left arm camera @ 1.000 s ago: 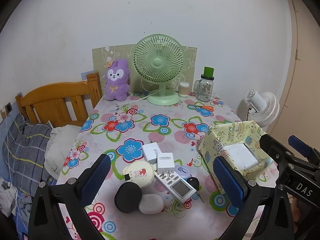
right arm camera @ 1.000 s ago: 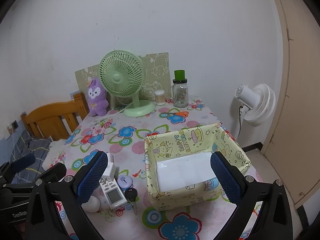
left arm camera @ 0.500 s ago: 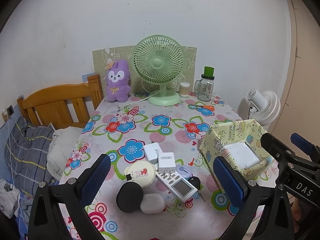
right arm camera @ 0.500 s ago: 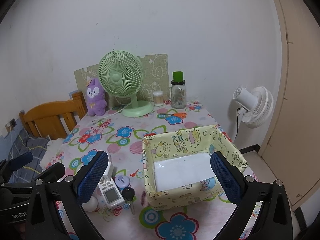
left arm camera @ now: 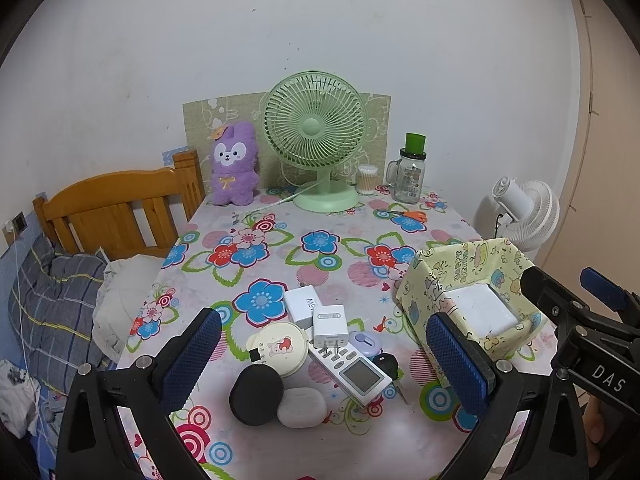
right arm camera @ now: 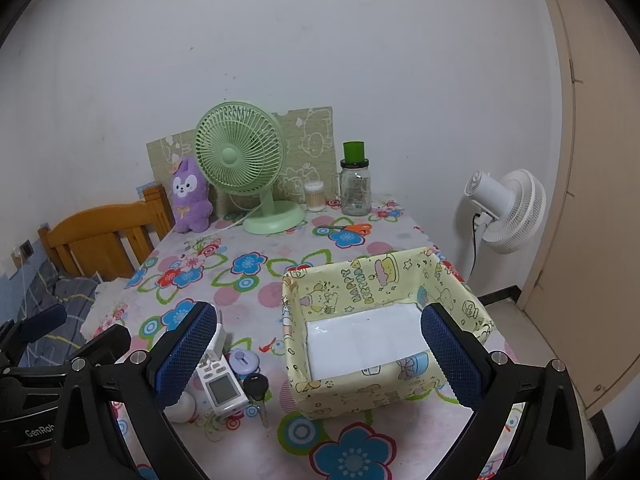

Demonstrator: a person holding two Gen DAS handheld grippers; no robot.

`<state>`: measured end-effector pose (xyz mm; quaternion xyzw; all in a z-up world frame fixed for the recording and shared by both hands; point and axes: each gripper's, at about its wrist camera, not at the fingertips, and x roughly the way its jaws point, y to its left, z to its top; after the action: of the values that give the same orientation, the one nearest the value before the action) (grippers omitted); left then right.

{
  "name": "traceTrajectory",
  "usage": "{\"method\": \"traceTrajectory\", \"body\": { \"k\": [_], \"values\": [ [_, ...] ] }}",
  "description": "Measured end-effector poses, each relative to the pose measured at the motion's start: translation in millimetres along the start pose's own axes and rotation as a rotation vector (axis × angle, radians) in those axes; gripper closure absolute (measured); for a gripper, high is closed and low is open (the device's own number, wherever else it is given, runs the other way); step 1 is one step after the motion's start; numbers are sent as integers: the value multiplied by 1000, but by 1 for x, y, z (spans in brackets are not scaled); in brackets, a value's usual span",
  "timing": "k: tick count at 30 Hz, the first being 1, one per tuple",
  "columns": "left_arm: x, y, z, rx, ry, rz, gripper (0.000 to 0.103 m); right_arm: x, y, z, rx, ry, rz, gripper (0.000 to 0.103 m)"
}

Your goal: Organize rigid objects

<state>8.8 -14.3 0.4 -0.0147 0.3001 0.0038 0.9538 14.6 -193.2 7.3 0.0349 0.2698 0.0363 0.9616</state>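
I am holding my left gripper spread wide, empty, above a cluster of small rigid gadgets on the flowered tablecloth; my right gripper is hovering equally released over the yellow cartoon-print fabric box beside them.

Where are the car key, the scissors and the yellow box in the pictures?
car key (right arm camera: pixel 256 383): right wrist view, on its black head.
scissors (left arm camera: pixel 416 215): left wrist view, on the orange handles.
yellow box (right arm camera: pixel 370 276): right wrist view, on its far wall.
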Motion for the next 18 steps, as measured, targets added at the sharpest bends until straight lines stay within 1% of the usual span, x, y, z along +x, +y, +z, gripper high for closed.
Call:
{"method": "traceTrajectory", "body": {
  "k": [8, 13, 16, 18],
  "values": [
    [0, -7, 1, 24, -14, -3, 0, 1, -4, 0, 27, -7, 0, 0],
    [2, -4, 0, 23, -8, -4, 0, 3, -1, 0, 16, -8, -5, 0],
    [5, -2, -1, 29, 0, -10, 0, 6, 1, 0, 17, 2, 2, 0],
    [6, -4, -3, 46, 4, -11, 0, 7, 3, 0, 19, 4, 21, 0]
  ]
}}
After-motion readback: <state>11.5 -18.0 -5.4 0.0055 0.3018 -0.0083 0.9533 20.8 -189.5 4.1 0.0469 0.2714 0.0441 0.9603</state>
